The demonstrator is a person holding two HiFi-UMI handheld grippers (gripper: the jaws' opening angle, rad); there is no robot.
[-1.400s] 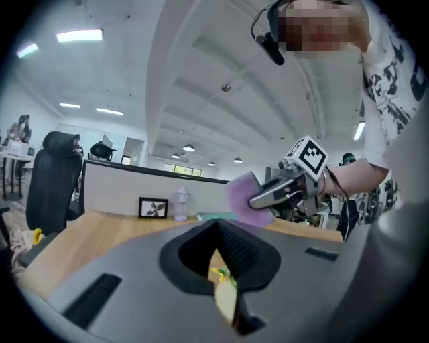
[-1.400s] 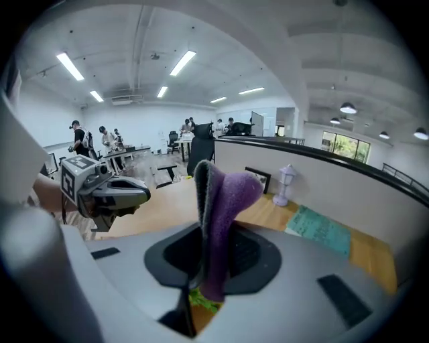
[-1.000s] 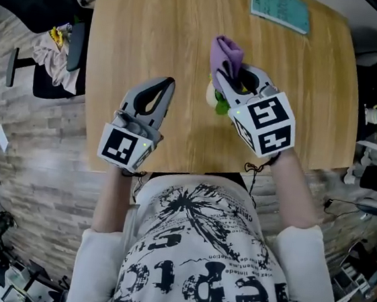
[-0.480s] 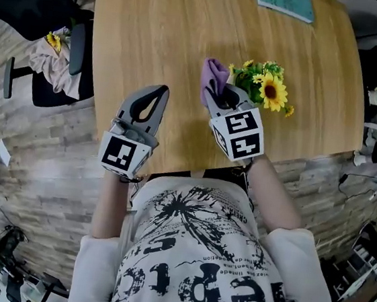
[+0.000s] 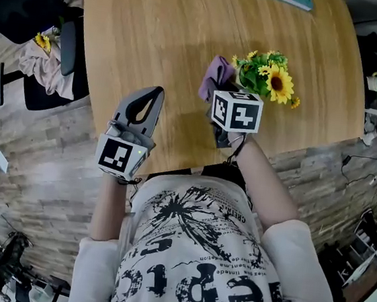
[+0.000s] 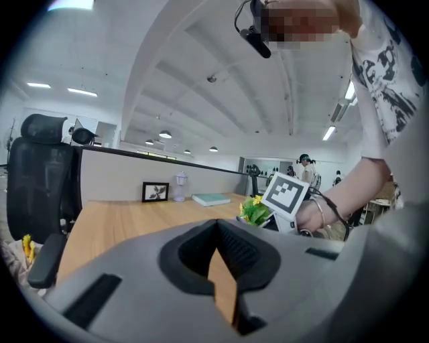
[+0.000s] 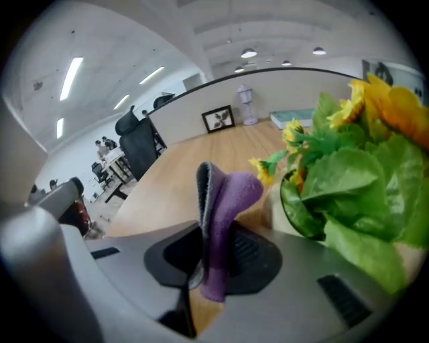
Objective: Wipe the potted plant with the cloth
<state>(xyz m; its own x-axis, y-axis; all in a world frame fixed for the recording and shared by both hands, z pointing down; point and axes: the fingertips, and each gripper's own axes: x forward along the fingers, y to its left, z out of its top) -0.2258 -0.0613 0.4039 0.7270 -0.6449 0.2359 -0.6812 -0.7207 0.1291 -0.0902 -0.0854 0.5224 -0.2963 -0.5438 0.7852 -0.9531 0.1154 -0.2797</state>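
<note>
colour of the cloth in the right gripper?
Purple, with a grey inner face along one fold. The cloth shows best in the right gripper view.

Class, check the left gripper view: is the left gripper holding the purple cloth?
No, the left gripper is shut on nothing; the purple cloth is pinched in the right gripper.

The cloth (image 7: 224, 201), purple with a grey edge, is pinched between the jaws of the right gripper (image 7: 201, 278) and is held upright, its top folded over toward the plant (image 5: 268, 78). The plant is seen standing upright on the desk (image 5: 154, 35), near the front right edge: broad green leaves, yellow sunflower blooms, the pot mostly hidden under foliage. The cloth is held just beside the leaves; contact cannot be confirmed.
</note>
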